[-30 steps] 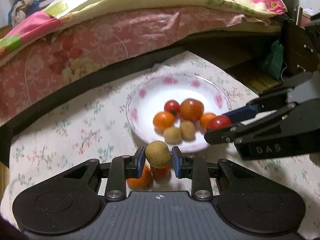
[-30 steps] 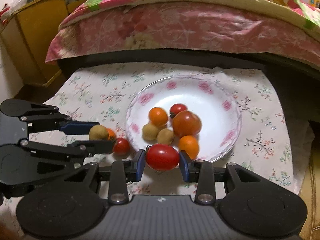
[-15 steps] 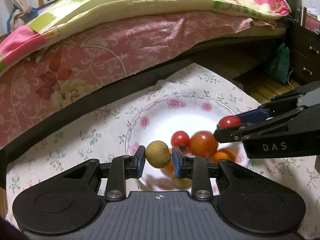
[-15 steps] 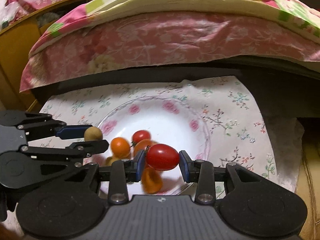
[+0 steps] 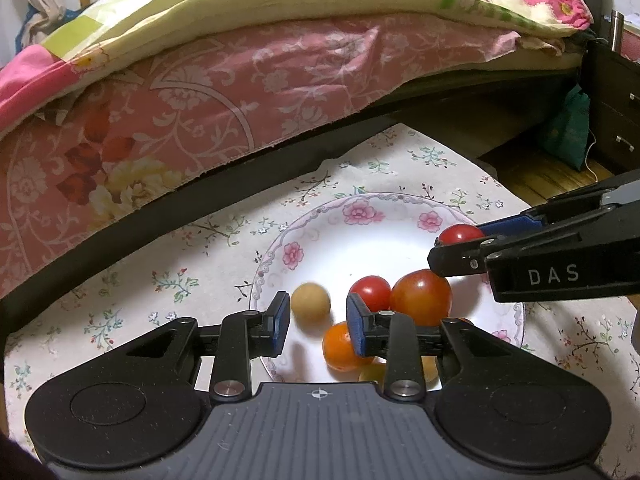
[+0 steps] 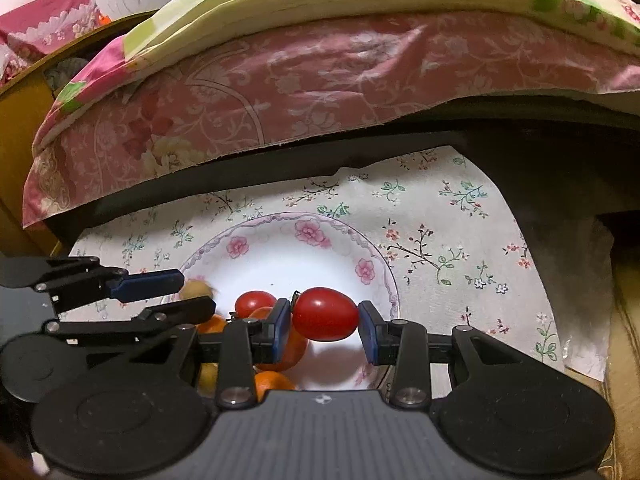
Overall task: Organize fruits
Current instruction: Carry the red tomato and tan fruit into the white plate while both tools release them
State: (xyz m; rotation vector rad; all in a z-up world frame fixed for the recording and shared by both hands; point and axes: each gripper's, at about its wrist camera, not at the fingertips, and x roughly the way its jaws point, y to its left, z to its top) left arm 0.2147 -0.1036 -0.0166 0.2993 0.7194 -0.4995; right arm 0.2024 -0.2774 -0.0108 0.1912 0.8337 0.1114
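A white plate with pink flowers (image 5: 384, 208) (image 6: 280, 232) lies on a flowered cloth and holds several tomatoes and small fruits. My left gripper (image 5: 318, 322) is open above the plate's near left side. A tan round fruit (image 5: 310, 303), blurred, is between its fingers and touching neither; it also shows in the right wrist view (image 6: 196, 289). My right gripper (image 6: 325, 328) is shut on a red tomato (image 6: 325, 313) above the plate; that tomato also shows in the left wrist view (image 5: 460, 234). A big tomato (image 5: 420, 296) and an orange fruit (image 5: 338, 346) lie in the plate.
The flowered cloth (image 5: 132, 280) covers a low table. A bed with a pink sheet (image 5: 240, 80) and a quilt runs along the far side. A dark drawer unit (image 5: 616, 92) and a green bag (image 5: 568, 136) stand at the right.
Both grippers have moved forward over the plate. My left gripper has opened and the tan fruit has left its fingers. My right gripper still holds the red tomato.
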